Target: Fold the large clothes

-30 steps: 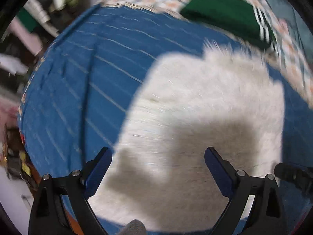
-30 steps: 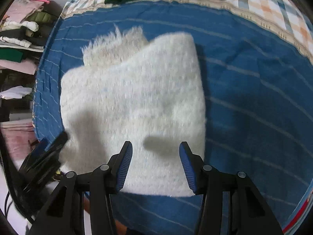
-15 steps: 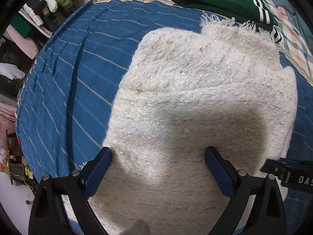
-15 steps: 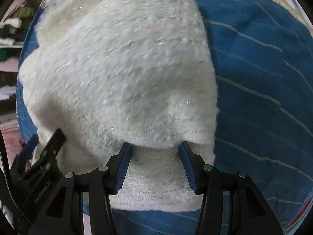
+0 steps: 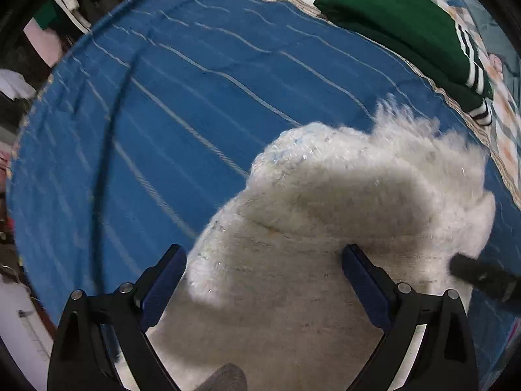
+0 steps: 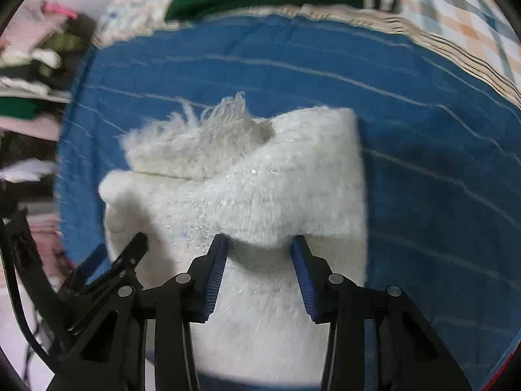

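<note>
A white fluffy garment [image 5: 325, 228] lies folded on the blue striped bedcover [image 5: 195, 97], its fringed edge at the far side. My left gripper [image 5: 263, 264] hangs open just above its near left corner, jaws wide, pads clear of the fabric. In the right wrist view a raised fold of the white garment [image 6: 276, 179] sits between the blue pads of my right gripper [image 6: 259, 254], whose jaws are closing and pinch that fold. The left gripper [image 6: 130, 260] shows at the left of that view, and the right gripper's tip [image 5: 482, 277] at the right edge of the left wrist view.
A folded green garment with white stripes [image 5: 407, 32] rests at the far side on a plaid sheet [image 6: 456, 16]. Shelves with stacked clothes [image 6: 32, 65] stand beyond the bed's left edge. Bare blue bedcover [image 6: 439, 179] lies to the right of the white garment.
The right jaws have narrowed around the fold of white fabric. The left gripper has shifted, so the garment now sits lower right in its view; it stays open.
</note>
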